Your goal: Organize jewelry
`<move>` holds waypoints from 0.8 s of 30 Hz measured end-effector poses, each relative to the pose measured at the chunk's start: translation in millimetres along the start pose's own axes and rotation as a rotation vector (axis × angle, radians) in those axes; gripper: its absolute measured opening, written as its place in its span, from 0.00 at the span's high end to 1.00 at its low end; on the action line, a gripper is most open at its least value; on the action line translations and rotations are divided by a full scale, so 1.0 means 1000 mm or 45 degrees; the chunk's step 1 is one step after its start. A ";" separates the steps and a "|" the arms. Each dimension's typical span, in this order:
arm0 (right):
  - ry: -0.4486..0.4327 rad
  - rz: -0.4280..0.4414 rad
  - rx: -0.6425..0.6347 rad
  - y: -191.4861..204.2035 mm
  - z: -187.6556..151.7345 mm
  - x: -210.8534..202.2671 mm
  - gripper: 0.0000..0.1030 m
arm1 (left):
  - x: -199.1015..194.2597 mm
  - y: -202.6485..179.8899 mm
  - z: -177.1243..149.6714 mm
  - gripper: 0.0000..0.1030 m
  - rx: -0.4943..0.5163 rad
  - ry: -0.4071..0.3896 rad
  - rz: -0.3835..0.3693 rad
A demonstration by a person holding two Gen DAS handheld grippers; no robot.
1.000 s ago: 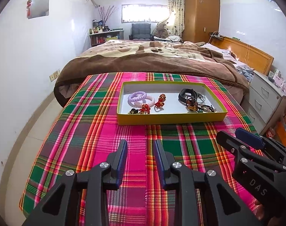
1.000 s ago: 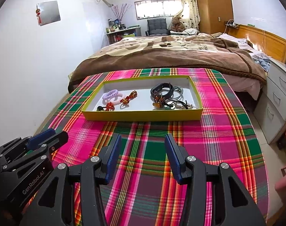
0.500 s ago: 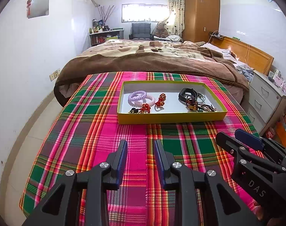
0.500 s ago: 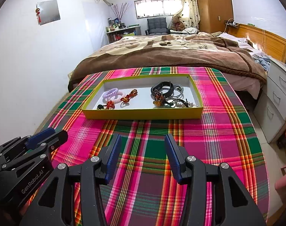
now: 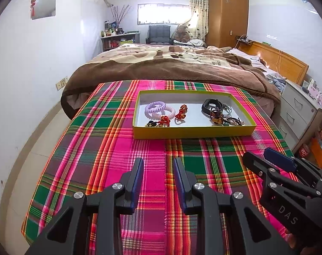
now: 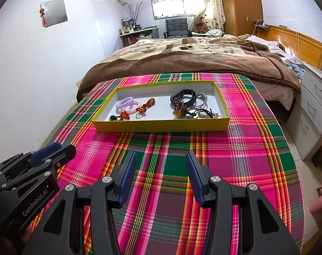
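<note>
Change: next to none; over the last second both views match almost exactly, with the tray a shade lower in the right wrist view.
Left gripper [image 5: 158, 171]: empty, jaws a narrow gap apart, hovering over the plaid surface [image 5: 110, 148] well short of the tray.
Right gripper [image 6: 161, 170]: empty, jaws set wider, hovering alongside.
Tray [image 5: 192, 132]: yellow-walled, white floor, square on the surface near the bed [image 5: 171, 63].
Left cluster: lilac coil band [image 5: 155, 108] touching a pink one [image 5: 169, 112], red knotted pieces [image 5: 181, 111] just beside.
Right cluster: black band [image 5: 212, 105], rings and amber beads [image 5: 217, 118] tangled together.
Outside tray: no jewelry seen on the cloth.
Meaning: a pause; this fits sorting done into two groups, or the tangle awaiting separation.
</note>
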State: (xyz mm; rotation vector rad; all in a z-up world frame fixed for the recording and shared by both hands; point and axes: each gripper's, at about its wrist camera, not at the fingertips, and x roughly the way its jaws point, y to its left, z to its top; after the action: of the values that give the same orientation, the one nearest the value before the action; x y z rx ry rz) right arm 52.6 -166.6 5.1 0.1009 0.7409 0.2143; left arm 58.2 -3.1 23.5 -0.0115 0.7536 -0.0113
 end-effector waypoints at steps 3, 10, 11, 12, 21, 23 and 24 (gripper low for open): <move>0.001 0.001 0.000 -0.001 -0.001 0.000 0.53 | -0.001 0.000 -0.001 0.72 -0.001 0.000 0.002; 0.004 0.000 0.002 -0.001 -0.001 -0.001 0.53 | -0.002 -0.001 -0.001 0.72 0.001 0.002 0.003; 0.004 0.000 0.002 -0.001 -0.001 -0.001 0.53 | -0.002 -0.001 -0.001 0.72 0.001 0.003 0.004; 0.004 -0.001 0.001 -0.001 -0.001 0.000 0.53 | -0.001 0.000 -0.001 0.72 0.001 0.003 0.002; 0.002 0.000 0.001 -0.001 -0.002 -0.001 0.53 | -0.003 0.000 -0.001 0.72 -0.003 0.002 -0.009; 0.002 0.000 0.001 -0.002 -0.003 -0.002 0.53 | -0.002 0.000 -0.001 0.72 -0.002 0.004 -0.009; 0.003 0.001 0.001 -0.002 -0.002 -0.001 0.53 | -0.002 0.000 -0.001 0.72 -0.002 0.005 -0.010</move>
State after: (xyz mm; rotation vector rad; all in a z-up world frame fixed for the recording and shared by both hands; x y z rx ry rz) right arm 50.2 -168.6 4.0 0.1016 0.7432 0.2148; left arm 55.6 -3.3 24.0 -0.0163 0.7572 -0.0183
